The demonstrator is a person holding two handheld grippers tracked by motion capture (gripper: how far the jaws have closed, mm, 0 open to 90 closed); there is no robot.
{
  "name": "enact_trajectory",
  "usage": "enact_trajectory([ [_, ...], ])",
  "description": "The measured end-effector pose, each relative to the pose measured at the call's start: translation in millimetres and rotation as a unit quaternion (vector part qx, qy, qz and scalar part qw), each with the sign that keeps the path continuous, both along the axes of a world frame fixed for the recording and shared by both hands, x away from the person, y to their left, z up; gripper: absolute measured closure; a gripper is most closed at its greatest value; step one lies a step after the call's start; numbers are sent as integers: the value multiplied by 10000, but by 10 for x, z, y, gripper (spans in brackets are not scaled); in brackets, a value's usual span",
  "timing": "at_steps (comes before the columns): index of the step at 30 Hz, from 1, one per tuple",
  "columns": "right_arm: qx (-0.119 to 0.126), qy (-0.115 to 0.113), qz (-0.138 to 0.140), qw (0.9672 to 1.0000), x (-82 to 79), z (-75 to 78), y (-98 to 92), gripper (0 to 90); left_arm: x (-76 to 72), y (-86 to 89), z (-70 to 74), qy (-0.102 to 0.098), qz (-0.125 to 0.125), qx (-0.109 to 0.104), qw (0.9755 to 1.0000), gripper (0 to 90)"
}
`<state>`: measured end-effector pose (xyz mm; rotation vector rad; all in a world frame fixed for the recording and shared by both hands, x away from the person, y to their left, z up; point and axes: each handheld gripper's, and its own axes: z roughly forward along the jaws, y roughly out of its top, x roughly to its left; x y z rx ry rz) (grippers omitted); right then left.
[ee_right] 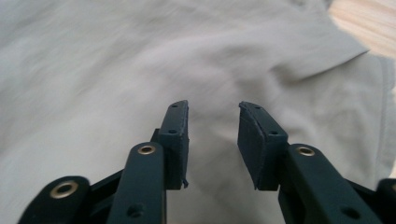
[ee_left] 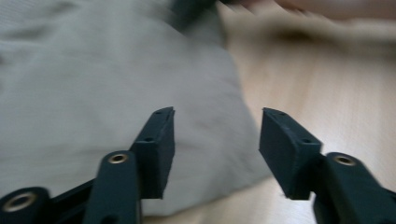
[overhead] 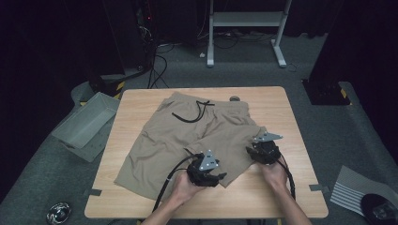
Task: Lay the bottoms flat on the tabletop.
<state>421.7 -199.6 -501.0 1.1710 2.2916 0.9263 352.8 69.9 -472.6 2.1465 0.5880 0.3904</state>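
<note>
Khaki shorts spread flat on the counter, both grippers parted over the near leg hem

The shorts (overhead: 197,140) are laid waistband away from the person, so the leg openings are presented to the two grippers at the near edge. The left gripper (overhead: 206,177) is held just above the hem corner with jaws standing apart and nothing between them – cloth lies beneath and ahead of it, bare counter (ee_left: 327,93) off to one side. The right gripper (overhead: 264,151) is poised over the folded leg fabric, jaws likewise parted and empty – a stance judged to suit letting go or re-gripping the hem.
</note>
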Motion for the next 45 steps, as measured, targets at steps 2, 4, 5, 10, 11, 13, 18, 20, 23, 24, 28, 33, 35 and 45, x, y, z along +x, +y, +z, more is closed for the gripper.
enact_trajectory([
  [2,-76,22,68,9999,-82,-45,14,638,67,99,57,-71,286,-24,9996,409],
  [4,-182,113,134,9997,-133,-111,20,694,133,196,91,-98,546,-75,9984,401],
  [5,-213,174,142,9995,-155,-142,16,717,176,271,109,-84,699,-127,9974,399],
  [10,-252,105,196,9994,-343,-161,-97,807,336,569,114,18,1344,-242,9906,391],
  [11,-293,98,198,9993,-378,-159,-121,815,366,638,107,28,1495,-252,9884,390],
  [13,-371,66,184,9991,-471,-155,-223,830,423,786,89,76,1766,-261,9839,390],
  [18,-316,117,10,9994,-647,-150,-487,820,548,1151,-30,327,2474,-51,9684,383],
  [20,-319,122,-111,9994,-690,-142,-568,769,588,1266,-107,500,2713,93,9611,383],
  [23,-188,7,-292,9994,-697,-87,-610,696,629,1379,-230,661,2968,304,9522,382],
  [24,-93,-52,-305,9995,-689,-55,-597,676,635,1402,-269,702,3005,378,9504,382],
  [28,28,-157,-202,9997,-596,7,-418,620,629,1418,-425,868,3046,551,9469,382],
  [33,-133,282,-143,9994,-544,-146,-288,610,538,1446,-500,849,3080,272,9472,390],
  [35,40,243,-25,9997,-660,-176,-265,595,482,1434,-515,785,3082,224,9478,394],
  [45,54,-199,578,9981,-744,-38,97,581,357,1187,-466,903,2644,426,9592,445],
])
